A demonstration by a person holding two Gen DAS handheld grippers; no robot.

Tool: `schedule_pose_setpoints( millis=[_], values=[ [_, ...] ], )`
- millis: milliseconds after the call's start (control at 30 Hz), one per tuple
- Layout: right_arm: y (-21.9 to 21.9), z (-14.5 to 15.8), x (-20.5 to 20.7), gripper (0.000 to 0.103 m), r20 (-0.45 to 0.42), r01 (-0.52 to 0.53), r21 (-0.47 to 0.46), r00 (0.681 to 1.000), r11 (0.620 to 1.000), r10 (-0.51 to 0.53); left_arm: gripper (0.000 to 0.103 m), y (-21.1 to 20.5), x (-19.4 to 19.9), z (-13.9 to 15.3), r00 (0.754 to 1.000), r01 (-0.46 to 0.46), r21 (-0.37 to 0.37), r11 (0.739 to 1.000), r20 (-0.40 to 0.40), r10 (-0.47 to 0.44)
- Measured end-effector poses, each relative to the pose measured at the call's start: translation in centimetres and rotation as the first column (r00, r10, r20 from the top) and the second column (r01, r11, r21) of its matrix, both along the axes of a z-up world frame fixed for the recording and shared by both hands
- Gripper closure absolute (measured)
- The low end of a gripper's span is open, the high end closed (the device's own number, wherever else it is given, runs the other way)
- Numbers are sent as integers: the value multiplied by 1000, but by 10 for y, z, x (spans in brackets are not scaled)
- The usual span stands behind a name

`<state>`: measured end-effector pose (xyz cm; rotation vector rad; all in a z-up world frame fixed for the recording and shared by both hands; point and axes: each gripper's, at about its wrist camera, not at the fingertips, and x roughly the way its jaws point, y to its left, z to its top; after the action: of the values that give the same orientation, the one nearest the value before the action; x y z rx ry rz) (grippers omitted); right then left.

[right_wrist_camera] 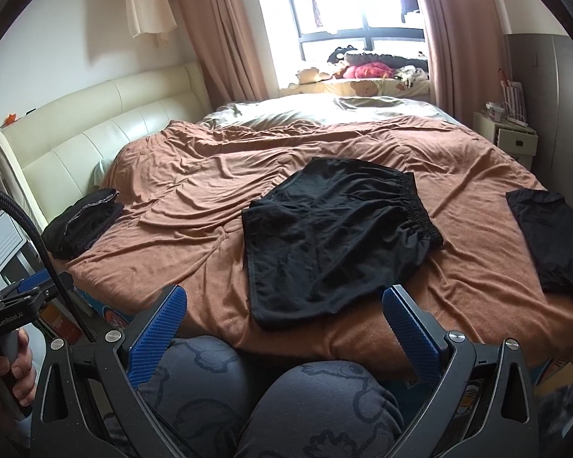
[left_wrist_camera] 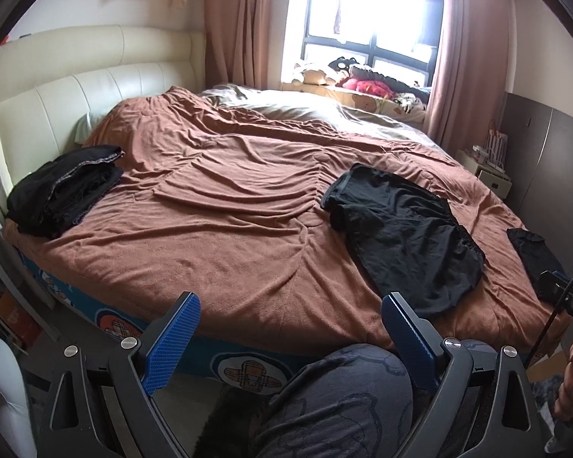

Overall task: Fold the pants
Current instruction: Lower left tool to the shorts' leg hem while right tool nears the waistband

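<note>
Black shorts (right_wrist_camera: 336, 236) lie flat on the bed (right_wrist_camera: 195, 206), between a folded pile (right_wrist_camera: 84, 225) and another garment (right_wrist_camera: 554, 240); left gripper (left_wrist_camera: 290, 328) and right gripper (right_wrist_camera: 284, 324) are spread, empty, over the knees (right_wrist_camera: 248, 400).

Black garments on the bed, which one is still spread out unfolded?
The black shorts in the middle, lying flat with elastic waistband showing; the others are folded.

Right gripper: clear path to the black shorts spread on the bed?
Probably yes. The right gripper is open and empty, and the black shorts lie flat on the brown blanket just ahead of its fingertips, with nothing between them.
</note>
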<state>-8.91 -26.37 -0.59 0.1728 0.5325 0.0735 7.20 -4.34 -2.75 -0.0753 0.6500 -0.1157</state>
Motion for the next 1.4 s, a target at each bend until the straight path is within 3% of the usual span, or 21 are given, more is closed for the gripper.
schedule_pose_setpoints(
  millis=[467, 600, 800, 1067, 1300, 1400],
  values=[
    [-44, -27, 57, 0, -103, 71, 52, 993, 996, -66, 7, -28, 54, -41, 988, 45, -59, 997, -143, -53],
    [-55, -32, 69, 0, -124, 92, 60, 989, 994, -84, 17, -37, 67, -52, 979, 65, -76, 995, -187, -78],
    [-72, -44, 82, 0, -154, 128, 95, 982, 987, -112, 27, -51, 84, -74, 956, 99, -165, 981, -258, -140],
    [-93, -57, 98, 0, -180, 156, 128, 975, 979, -132, 39, -72, 103, -106, 901, 122, -306, 944, -364, -234],
    [-108, -71, 113, 16, -215, 155, 175, 970, 972, -116, 47, -94, 109, -115, 869, 149, -384, 911, -390, -306],
    [-111, -75, 115, 17, -224, 160, 189, 968, 969, -116, 48, -105, 109, -119, 852, 163, -404, 900, -401, -335]
  ],
)
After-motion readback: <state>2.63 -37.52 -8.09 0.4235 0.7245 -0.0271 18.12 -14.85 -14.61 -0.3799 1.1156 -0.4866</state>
